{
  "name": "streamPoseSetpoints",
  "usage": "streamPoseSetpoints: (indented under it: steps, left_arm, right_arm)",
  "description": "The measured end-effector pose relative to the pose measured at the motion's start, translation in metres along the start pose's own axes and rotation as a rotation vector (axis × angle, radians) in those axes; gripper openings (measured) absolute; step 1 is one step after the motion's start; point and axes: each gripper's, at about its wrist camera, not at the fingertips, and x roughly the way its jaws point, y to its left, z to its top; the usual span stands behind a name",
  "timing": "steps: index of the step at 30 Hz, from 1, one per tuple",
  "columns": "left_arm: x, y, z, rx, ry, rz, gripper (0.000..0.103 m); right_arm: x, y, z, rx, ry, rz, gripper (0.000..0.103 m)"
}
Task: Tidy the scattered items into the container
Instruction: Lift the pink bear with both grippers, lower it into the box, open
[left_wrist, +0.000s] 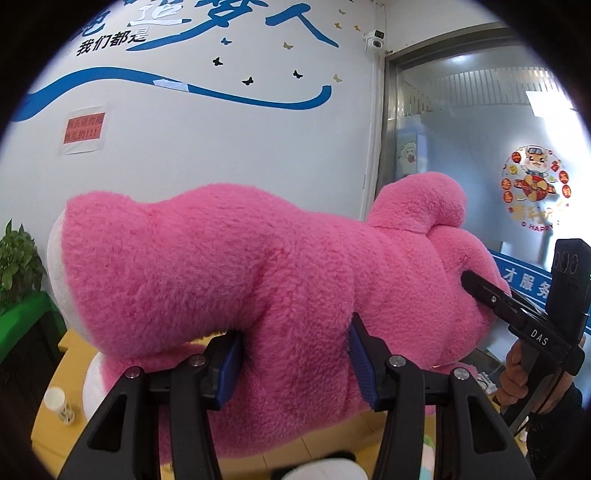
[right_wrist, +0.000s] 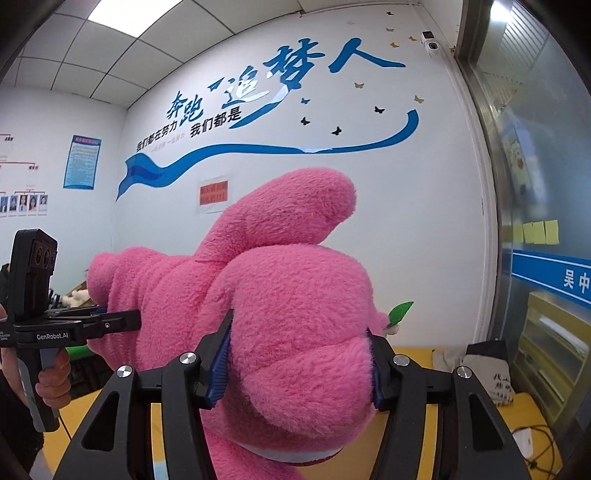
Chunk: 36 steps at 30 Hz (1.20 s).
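A large pink plush bear (left_wrist: 229, 266) is held up in the air above a yellow table (left_wrist: 314, 446). My left gripper (left_wrist: 295, 358) is shut on the bear's body, blue pads pressed into the fur. My right gripper (right_wrist: 295, 358) is shut on another part of the pink plush bear (right_wrist: 295, 302). The right gripper also shows in the left wrist view (left_wrist: 480, 288), pressed into the bear's far end. The left gripper also shows in the right wrist view (right_wrist: 122, 319), at the bear's left side. No container is in view.
A small white-capped bottle (left_wrist: 59, 404) stands on the yellow table at the lower left. A green plant (left_wrist: 16, 258) is at the far left. A bag (right_wrist: 487, 369) and white charger with cable (right_wrist: 524, 443) lie on the table at the right. A glass partition (right_wrist: 535, 184) runs along the right.
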Motion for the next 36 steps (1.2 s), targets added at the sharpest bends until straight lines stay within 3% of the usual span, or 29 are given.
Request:
streamPoseSetpoints:
  steps: [4,8,16,19,22,24,28,32,36]
  left_arm:
    - [0.071,0.017,0.003,0.007,0.049,-0.03,0.051]
    - [0.153,0.04,-0.016,-0.016,0.151,-0.034,0.051]
    - [0.304,0.074,-0.117,-0.113,0.457,-0.033,0.051]
    - [0.343,0.076,-0.158,-0.146,0.573,-0.026,0.051]
    - [0.37,0.076,-0.196,-0.177,0.688,-0.038,0.053]
    - [0.371,0.072,-0.202,-0.158,0.665,-0.022,0.058]
    - [0.37,0.069,-0.205,-0.169,0.694,-0.018,0.06]
    - [0.374,0.087,-0.21,-0.224,0.712,-0.01,0.07]
    - [0.375,0.096,-0.196,-0.186,0.694,0.027,0.074]
  right_arm:
    - [0.059,-0.031,-0.001,0.052,0.039,-0.016,0.063]
    - [0.123,-0.064,-0.029,0.114,0.11,-0.039,0.063]
    - [0.249,-0.131,-0.146,0.257,0.388,-0.095,0.063]
    - [0.278,-0.142,-0.194,0.242,0.516,-0.153,0.063]
    - [0.297,-0.159,-0.237,0.293,0.682,-0.186,0.064]
    - [0.305,-0.173,-0.262,0.352,0.803,-0.212,0.066]
    - [0.301,-0.18,-0.266,0.388,0.845,-0.228,0.069]
    - [0.305,-0.177,-0.263,0.393,0.863,-0.266,0.071]
    - [0.302,-0.171,-0.258,0.434,0.883,-0.296,0.073]
